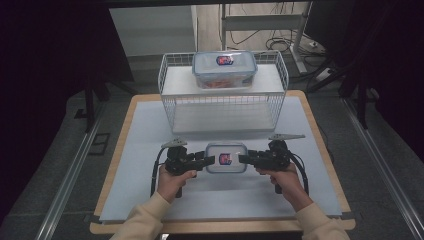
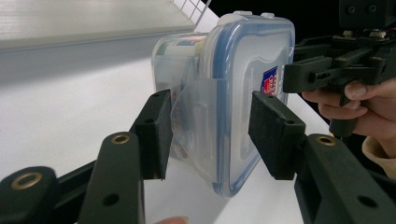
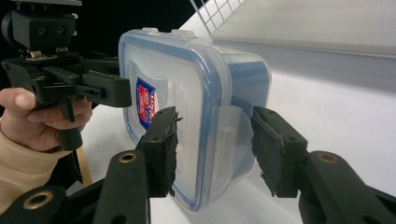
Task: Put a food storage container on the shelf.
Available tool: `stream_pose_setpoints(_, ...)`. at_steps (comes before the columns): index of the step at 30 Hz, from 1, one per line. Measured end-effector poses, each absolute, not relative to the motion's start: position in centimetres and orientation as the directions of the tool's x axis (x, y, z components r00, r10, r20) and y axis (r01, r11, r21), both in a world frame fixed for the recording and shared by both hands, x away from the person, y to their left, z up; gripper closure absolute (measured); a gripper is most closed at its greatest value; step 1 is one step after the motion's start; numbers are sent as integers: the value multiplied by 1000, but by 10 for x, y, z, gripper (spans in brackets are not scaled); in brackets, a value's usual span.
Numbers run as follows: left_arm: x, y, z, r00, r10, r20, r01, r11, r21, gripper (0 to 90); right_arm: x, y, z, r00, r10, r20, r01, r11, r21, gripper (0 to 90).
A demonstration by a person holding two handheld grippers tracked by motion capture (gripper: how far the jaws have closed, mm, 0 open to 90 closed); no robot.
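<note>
A small clear plastic food container with a blue-sealed snap lid and a red and blue label (image 1: 226,158) is seen on the pale grey table mat (image 1: 150,150), near the person's edge, in front of the white wire shelf rack (image 1: 222,107). A second, larger container of the same kind (image 1: 225,69) is seen on the rack's upper shelf.

The left gripper (image 1: 209,161) is set at the small container's left end and the right gripper (image 1: 243,159) at its right end. In the left gripper view, the jaws are placed either side of the end latch flap (image 2: 198,119), one over the lid and one at the body. The body-side pad looks to be touching the flap, while a gap is seen beside the lid-side pad (image 2: 273,135). In the right gripper view, the same straddle is seen at the other flap (image 3: 229,133); whether those pads are pressing cannot be told. Both pairs of jaws are held about half apart, and a firm grip is not shown at either end.

Several risks are judged from this. If the container is lifted before both ends are clamped, it could slip out of one side and tip. The smooth, curved plastic gives the pads little to bite on. If the flaps are squeezed or pried unevenly, one latch could spring open and the lid could lift at one end. If the two hands are pulled apart or raised unevenly, the container could be twisted or dropped onto the mat.
</note>
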State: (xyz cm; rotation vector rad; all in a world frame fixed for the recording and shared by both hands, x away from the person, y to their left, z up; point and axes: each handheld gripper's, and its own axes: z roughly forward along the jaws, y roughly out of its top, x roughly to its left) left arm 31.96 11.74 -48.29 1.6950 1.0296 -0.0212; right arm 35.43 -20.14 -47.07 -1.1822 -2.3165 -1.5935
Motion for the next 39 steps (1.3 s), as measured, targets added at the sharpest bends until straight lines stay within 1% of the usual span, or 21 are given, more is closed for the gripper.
stream_pose_setpoints(7,326,116,-476,629,611,-481,622,-25,782,510,359,-203,-464,-706,542,457,618,156,770,514)
stream_pose_setpoints(18,337,119,-455,641,603,-474,601,-11,799,512,369,-202,-442,-719,544,432,590,149,794,515)
stream_pose_setpoints(24,343,120,-444,648,606,-461,585,-8,811,513,375,-201,-431,-724,540,429,581,143,801,515)
stream_pose_setpoints(34,354,122,-432,647,600,-470,580,12,814,514,384,-199,-418,-726,544,421,572,137,809,515)
stream_pose_setpoints(39,357,122,-426,653,602,-461,570,12,822,513,387,-199,-412,-731,545,411,563,141,815,515)
